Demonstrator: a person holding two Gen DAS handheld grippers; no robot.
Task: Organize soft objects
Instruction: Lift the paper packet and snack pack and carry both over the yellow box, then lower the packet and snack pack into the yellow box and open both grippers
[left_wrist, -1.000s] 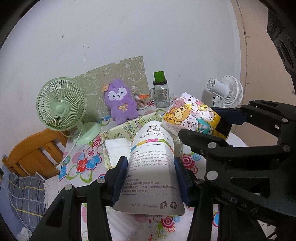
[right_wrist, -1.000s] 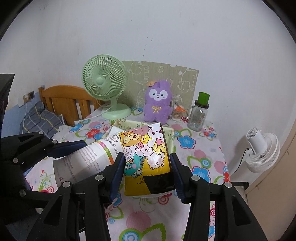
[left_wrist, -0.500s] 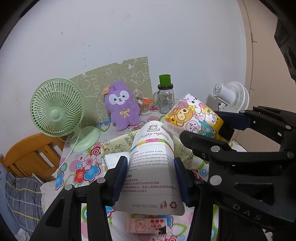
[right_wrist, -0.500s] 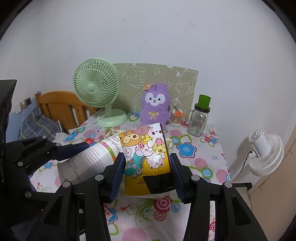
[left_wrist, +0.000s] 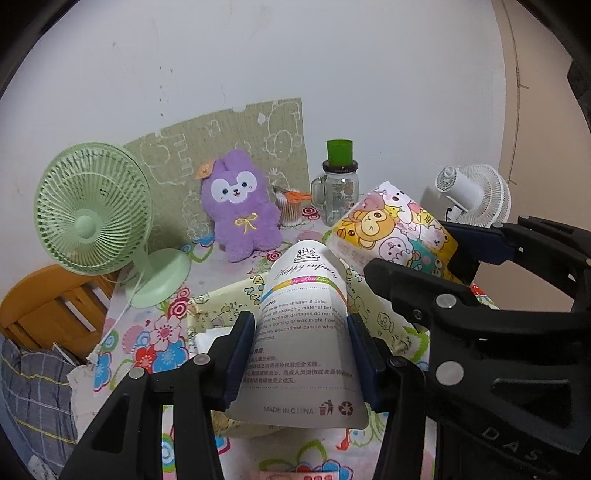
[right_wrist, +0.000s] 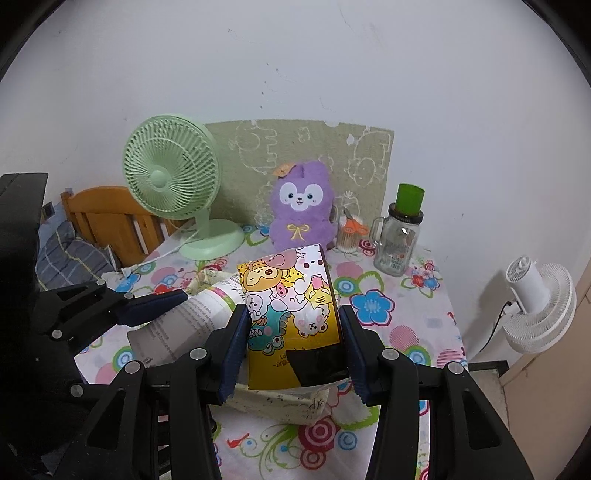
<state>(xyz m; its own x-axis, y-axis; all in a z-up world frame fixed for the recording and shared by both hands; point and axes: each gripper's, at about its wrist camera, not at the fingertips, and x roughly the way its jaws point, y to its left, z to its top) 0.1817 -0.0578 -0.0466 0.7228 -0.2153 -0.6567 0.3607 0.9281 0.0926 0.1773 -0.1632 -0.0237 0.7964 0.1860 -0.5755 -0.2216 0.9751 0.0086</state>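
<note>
A: Well, what is clamped between the jaws of the left gripper (left_wrist: 301, 354)?

B: A white, glossy pouch (left_wrist: 301, 343) printed with small text is pinched at both edges by the blue pads. It is held tilted, its narrow end toward the purple plush toy (left_wrist: 240, 210).

A: And the right gripper (right_wrist: 293, 347)?

B: Its jaws are pressed on a yellow cartoon-printed pouch (right_wrist: 291, 299), shiny and slightly crumpled, with a black patch at its lower end. Both grippers are angled downward, side by side, over a soft fabric basket (left_wrist: 221, 306) with a pale green print.

A: How is the rest placed relative to the plush toy?

B: The fuzzy toy is propped upright against a green mat (right_wrist: 306, 147) at the wall. A ribbed green desk fan (right_wrist: 173, 181) is seen to its left, a glass jar with a green lid (right_wrist: 400, 236) to its right. The basket lies in front of it, on the flowered tablecloth (right_wrist: 384, 306). A white fan (right_wrist: 539, 306) stands well off to the right, beyond the table.
</note>
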